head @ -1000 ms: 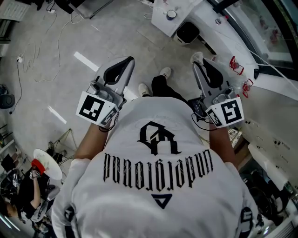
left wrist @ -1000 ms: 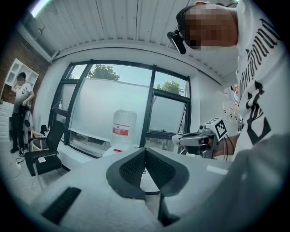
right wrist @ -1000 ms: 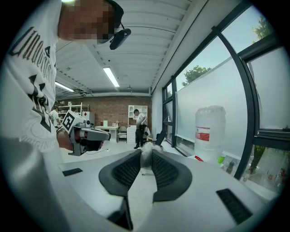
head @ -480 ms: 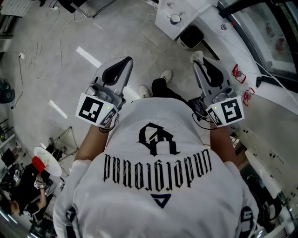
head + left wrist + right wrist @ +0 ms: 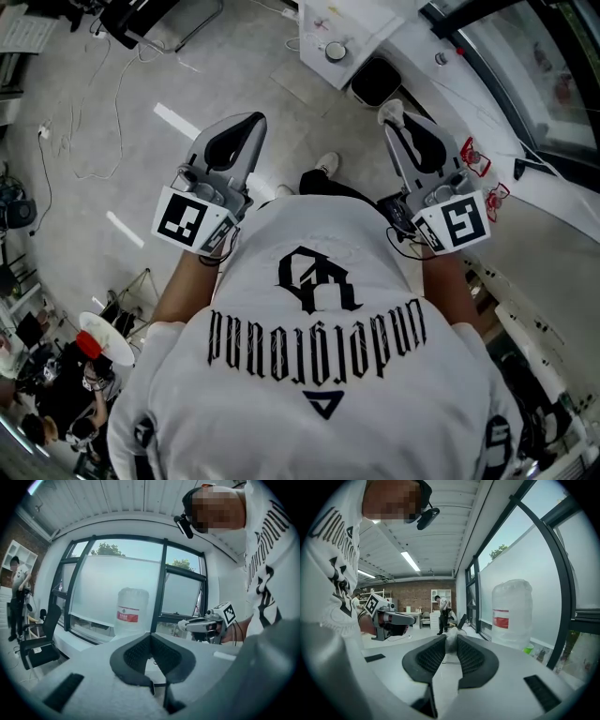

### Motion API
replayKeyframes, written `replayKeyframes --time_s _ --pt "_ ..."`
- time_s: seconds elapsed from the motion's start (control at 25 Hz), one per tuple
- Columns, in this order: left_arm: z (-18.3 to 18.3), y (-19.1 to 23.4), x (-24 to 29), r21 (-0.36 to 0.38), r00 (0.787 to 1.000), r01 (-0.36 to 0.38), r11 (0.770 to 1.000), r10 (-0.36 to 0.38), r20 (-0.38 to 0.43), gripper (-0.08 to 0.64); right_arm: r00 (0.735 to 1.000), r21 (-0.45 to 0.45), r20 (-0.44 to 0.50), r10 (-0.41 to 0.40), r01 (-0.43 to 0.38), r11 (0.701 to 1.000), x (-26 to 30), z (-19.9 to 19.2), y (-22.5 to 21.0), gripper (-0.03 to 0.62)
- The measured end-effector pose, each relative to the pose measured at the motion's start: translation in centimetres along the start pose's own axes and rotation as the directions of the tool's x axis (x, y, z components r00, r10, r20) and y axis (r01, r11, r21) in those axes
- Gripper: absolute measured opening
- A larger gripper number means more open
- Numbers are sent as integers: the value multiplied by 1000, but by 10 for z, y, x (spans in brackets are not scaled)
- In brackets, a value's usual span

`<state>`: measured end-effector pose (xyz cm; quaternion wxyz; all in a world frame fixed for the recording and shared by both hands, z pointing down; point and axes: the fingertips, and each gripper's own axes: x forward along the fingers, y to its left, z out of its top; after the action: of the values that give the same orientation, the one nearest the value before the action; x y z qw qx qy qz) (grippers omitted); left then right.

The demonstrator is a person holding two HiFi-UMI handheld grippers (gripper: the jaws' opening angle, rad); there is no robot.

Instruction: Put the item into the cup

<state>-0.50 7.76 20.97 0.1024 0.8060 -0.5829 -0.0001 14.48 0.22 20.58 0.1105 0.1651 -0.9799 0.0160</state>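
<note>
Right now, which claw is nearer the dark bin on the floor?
Right. The right claw, shut on a white item, sits just below the dark bin in the head view; the left claw is far off to its left.

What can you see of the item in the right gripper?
The item is a small whitish lump, soft and crumpled by its look. It sits pinched between the tips of the right gripper and pokes out a little past them, carried in the air. Only the two dark pads touch it. What it is made of is too small to tell.
</note>
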Motion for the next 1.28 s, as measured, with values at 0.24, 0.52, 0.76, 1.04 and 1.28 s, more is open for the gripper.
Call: replayKeyframes --time_s 0.24,0.52,0.76,1.04,1.28 --pt "9 -4 53 23 1000 28 999 -28 -9 12 1000 17 9 4 -4 1000 -1 -5 -41 80" --pt "18 -3 87 45 997 75 996 -75 -4 12 1000 10 18 -16 16 1000 3 -2 -64 80" --pt "29 21 106 55 991 133 990 -133 -4 12 996 18 17 -83 83 996 16 6 -75 80" --pt "38 58 112 64 973 229 971 -229 -13 12 982 45 12 -188 187 981 38 13 -68 80" --pt "43 100 110 51 953 302 952 -302 -16 12 964 49 -22 -266 267 962 71 20 -55 81"
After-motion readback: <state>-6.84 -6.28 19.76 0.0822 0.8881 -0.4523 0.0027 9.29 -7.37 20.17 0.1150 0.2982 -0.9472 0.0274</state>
